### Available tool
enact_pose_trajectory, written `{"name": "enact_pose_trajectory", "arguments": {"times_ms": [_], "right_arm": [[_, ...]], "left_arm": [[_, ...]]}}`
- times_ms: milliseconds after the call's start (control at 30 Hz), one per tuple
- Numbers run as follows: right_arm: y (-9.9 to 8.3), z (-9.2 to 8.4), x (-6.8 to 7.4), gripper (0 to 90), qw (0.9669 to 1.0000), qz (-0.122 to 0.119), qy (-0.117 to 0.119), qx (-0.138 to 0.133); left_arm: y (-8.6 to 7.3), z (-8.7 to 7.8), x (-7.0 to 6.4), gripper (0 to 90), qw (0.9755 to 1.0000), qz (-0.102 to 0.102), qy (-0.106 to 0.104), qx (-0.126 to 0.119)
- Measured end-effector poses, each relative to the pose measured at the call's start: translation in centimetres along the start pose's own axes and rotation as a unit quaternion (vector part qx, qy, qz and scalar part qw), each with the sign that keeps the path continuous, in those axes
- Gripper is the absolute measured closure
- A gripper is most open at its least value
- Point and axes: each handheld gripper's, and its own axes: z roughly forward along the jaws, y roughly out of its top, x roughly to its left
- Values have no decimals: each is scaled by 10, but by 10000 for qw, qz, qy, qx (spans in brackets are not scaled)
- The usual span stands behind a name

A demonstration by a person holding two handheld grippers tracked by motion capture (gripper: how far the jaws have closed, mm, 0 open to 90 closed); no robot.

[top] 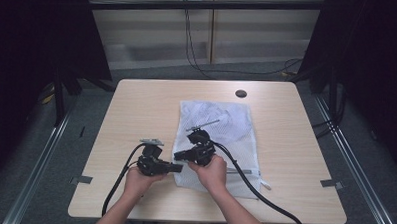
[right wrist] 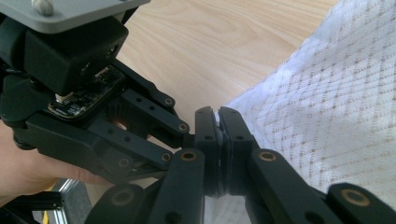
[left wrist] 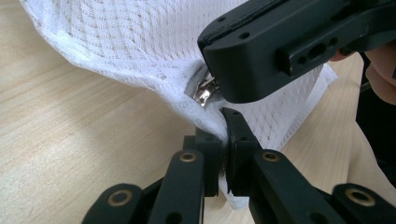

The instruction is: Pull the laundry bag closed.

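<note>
White mesh bag (top: 216, 137), no writing legible, is pinched at 1 edge by closed left gripper (left wrist: 227, 135) and closed right gripper (right wrist: 218, 122).

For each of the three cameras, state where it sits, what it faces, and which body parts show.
High view: above the person's side, facing forward and down on the table; both forearms, left tool, right tool.
Left gripper view: on the left tool, shut on the mesh bag; zipper pull.
Right gripper view: on the right tool, shut on the bag; a hand.
Shared: bag, table.
</note>
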Motion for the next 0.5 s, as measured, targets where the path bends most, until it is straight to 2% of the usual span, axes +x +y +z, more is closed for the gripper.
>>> {"name": "enact_pose_trajectory", "arguments": {"times_ms": [267,500], "right_arm": [[-1,-4,-2,868,10000,33,-33,53],[-5,-8,-9,869,9999,84,49,52]], "left_arm": [[1,-1,0,879,9999,-46,103,69],[1,-2,1,881,9999,-54,144,64]]}}
